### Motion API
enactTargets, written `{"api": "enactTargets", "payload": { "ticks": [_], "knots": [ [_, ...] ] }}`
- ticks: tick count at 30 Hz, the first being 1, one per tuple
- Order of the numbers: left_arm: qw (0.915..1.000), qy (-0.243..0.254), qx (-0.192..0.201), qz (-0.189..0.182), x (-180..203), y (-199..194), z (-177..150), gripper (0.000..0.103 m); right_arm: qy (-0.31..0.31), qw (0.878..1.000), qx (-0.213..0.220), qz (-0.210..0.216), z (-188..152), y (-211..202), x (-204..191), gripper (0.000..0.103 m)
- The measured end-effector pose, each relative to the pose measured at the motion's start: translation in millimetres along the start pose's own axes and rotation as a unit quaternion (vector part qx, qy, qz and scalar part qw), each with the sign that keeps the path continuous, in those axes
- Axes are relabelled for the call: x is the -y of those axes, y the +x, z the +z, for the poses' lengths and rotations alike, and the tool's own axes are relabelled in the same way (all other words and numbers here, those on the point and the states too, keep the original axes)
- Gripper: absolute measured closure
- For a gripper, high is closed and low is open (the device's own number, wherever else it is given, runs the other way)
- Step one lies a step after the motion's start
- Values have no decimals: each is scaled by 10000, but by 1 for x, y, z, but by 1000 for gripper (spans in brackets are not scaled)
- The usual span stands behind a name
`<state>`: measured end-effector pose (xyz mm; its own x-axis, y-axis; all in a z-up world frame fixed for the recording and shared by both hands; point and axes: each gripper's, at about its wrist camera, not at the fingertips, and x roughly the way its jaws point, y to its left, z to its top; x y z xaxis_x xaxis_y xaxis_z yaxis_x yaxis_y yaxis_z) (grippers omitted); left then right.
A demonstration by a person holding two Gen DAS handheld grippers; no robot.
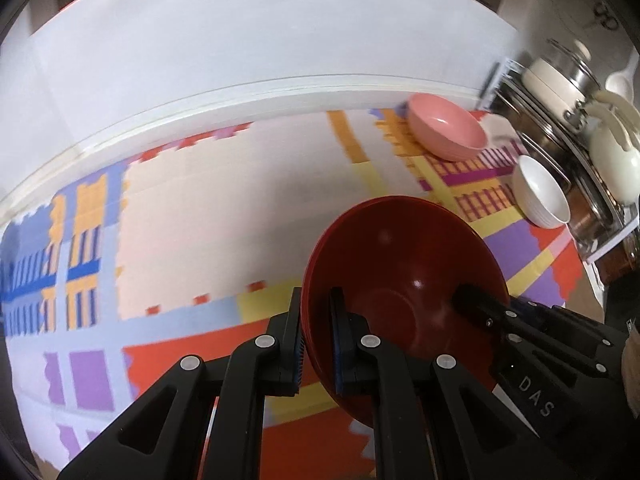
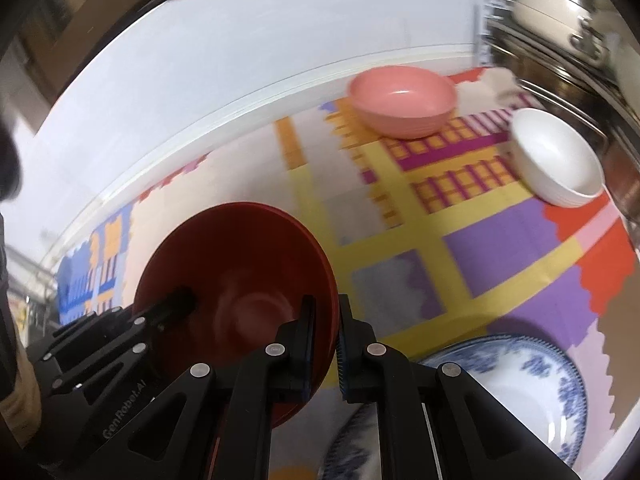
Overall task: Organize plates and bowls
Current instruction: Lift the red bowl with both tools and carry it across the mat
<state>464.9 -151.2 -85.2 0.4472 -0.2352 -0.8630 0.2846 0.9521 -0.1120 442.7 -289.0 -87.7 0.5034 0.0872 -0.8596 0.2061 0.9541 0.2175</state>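
Note:
Both grippers hold a stack of dark red bowls [image 1: 404,280] above a patterned tablecloth. My left gripper [image 1: 318,320] is shut on the stack's left rim, one finger inside and one outside. My right gripper [image 2: 324,328] is shut on the right rim of the red bowls [image 2: 236,280]; it also shows in the left wrist view [image 1: 472,300]. A pink bowl [image 1: 446,128] [image 2: 402,100] sits at the far side. A white bowl [image 1: 540,192] [image 2: 556,156] stands nearer on the right. A blue-and-white plate [image 2: 512,388] lies under my right gripper.
A metal rack [image 1: 560,128] with pots and a cream kettle [image 1: 612,156] stands at the right edge of the table. A white wall runs along the far side of the tablecloth [image 1: 240,208].

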Motion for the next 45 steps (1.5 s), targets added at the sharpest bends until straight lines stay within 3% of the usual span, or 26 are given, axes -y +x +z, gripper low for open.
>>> {"api": "enactTargets", "payload": {
  "ticks": [18, 41, 45],
  "knots": [
    [9986, -438, 7, 307, -69, -10, -42, 91, -553, 9978, -220, 282, -38, 21, -71, 92],
    [9992, -264, -117, 274, -81, 9, -55, 90, -693, 9974, -173, 98, -47, 33, -86, 91],
    [9991, -269, -38, 324, -84, 5, -53, 85, -730, 9972, -130, 63, -48, 31, -87, 91]
  ]
}}
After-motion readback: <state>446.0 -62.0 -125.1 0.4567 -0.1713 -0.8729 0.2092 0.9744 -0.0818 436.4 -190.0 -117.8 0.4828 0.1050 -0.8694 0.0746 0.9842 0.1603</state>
